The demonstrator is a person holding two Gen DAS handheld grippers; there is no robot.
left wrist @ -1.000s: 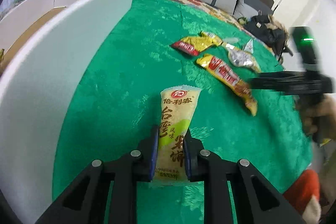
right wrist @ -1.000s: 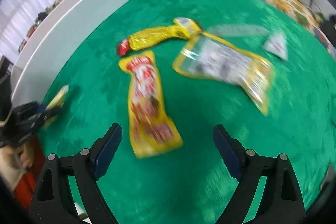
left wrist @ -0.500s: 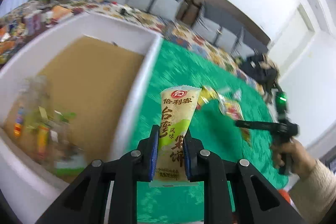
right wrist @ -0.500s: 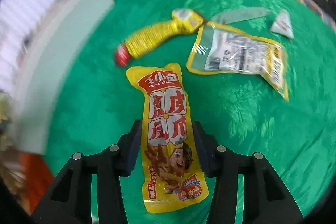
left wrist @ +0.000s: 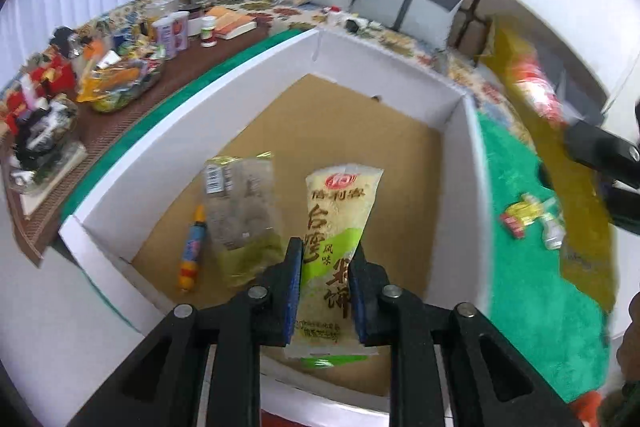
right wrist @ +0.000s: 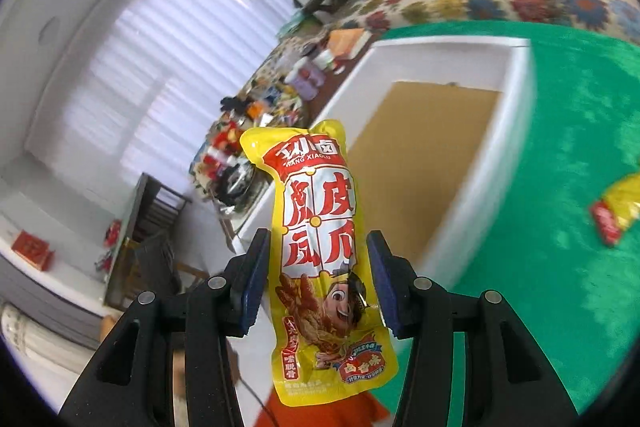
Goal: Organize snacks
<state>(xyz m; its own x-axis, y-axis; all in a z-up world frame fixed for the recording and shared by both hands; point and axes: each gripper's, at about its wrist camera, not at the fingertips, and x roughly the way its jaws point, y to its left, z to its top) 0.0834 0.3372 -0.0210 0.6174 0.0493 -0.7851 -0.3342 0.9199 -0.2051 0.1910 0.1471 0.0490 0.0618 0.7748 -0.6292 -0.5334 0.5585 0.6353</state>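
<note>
The sorting looks partly done: 2 snacks already lie on the brown floor of the white box, a clear-and-green packet near the middle and a small stick-shaped snack beside it toward the near-left corner; 2 more are in the air, and at least 1 yellow-and-red snack plus small wrappers wait on the green counter beyond the box's right wall. The left hand-held gripper hangs over the near edge of the box with the pale green rice-cracker packet between its pads; its jaws are opening, the pads seem to be losing contact with the packet, so I judge the drop to be under way. The right hand-held gripper carries the yellow chicken-feet packet upright near the box's near-right corner; its jaws are opening a little, yet the packet sits pinched between them. Compared with 1 second earlier, the left hand-held gripper has travelled from above the green counter to over the box, and its clamp on the cracker packet has loosened; the right one, then spread wide above the yellow packet lying flat, has since closed on it, lifted it clear and swung toward the box.
</note>
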